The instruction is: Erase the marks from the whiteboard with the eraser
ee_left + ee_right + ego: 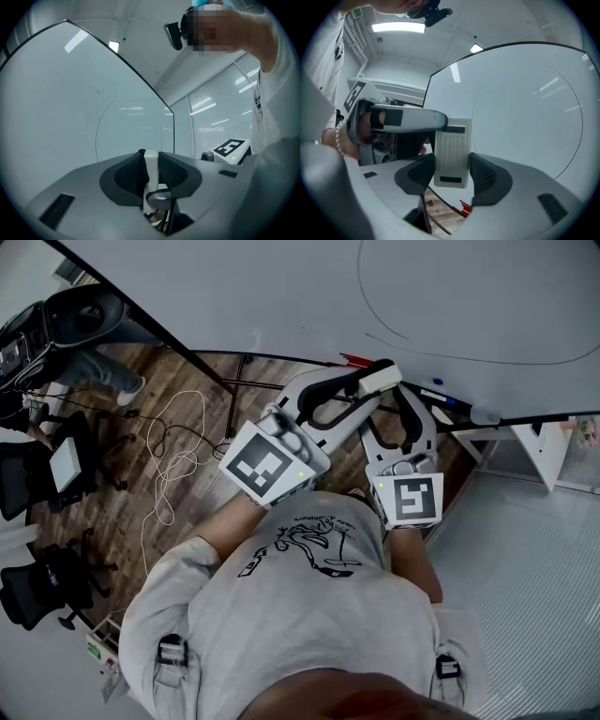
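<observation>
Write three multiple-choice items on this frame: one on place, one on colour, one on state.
1. Where is the eraser? A in a drawer; B between both grippers' jaws; C inside a box.
2. Its colour? A red; B black; C white.
3. The left gripper jaws are: A closed on the eraser; B wide apart, empty; C out of view.
Key: 1B, the right gripper view shows it between that gripper's jaws, with the left one's on it too; 2C, its ribbed face is white; 3A, both pads press its thin edge.
</observation>
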The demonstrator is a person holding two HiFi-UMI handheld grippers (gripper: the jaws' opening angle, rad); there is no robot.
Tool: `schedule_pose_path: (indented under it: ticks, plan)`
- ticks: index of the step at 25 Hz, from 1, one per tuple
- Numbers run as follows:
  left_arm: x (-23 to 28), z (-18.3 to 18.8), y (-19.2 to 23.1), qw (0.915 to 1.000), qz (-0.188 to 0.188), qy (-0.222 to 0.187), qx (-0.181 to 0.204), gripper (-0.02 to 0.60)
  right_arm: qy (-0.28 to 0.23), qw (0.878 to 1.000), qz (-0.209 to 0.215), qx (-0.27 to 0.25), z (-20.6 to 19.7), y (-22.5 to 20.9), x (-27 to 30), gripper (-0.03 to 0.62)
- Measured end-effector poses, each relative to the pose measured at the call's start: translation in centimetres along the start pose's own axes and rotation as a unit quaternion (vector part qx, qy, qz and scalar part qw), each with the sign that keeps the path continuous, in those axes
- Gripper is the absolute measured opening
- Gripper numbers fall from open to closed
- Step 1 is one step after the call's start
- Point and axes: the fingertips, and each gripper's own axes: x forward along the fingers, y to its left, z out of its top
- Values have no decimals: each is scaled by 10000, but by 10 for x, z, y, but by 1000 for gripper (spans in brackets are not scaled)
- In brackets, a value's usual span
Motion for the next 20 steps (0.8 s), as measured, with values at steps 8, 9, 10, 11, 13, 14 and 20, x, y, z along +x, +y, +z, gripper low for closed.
schedule_pose_path:
  ticks: [8, 9, 10, 11, 13, 14, 20]
  plan:
    - [9, 7, 13, 9993, -27, -248, -281, 124, -106, 9997, 120, -160, 4, -11, 11, 252]
    - [10, 7, 14, 9992, -23, -258, -290, 124, -123, 9997, 135, -132, 3, -12, 13, 256]
    - [10, 7, 15, 9992, -12, -264, -284, 124, -137, 9997, 140, -116, 3, -12, 14, 253]
    - [10, 7, 15, 9993, -2, -267, -274, 124, -146, 9997, 137, -118, 3, -13, 15, 247]
    - [10, 7, 16, 9993, 12, -266, -252, 125, -149, 9997, 133, -159, 4, -13, 15, 242]
    - [10, 8, 17, 9994, 24, -263, -241, 126, -144, 9996, 138, -185, 5, -13, 15, 242]
    - [8, 11, 30, 9993, 223, -272, -160, 160, 12, 9992, 52, -392, 12, -21, 26, 241]
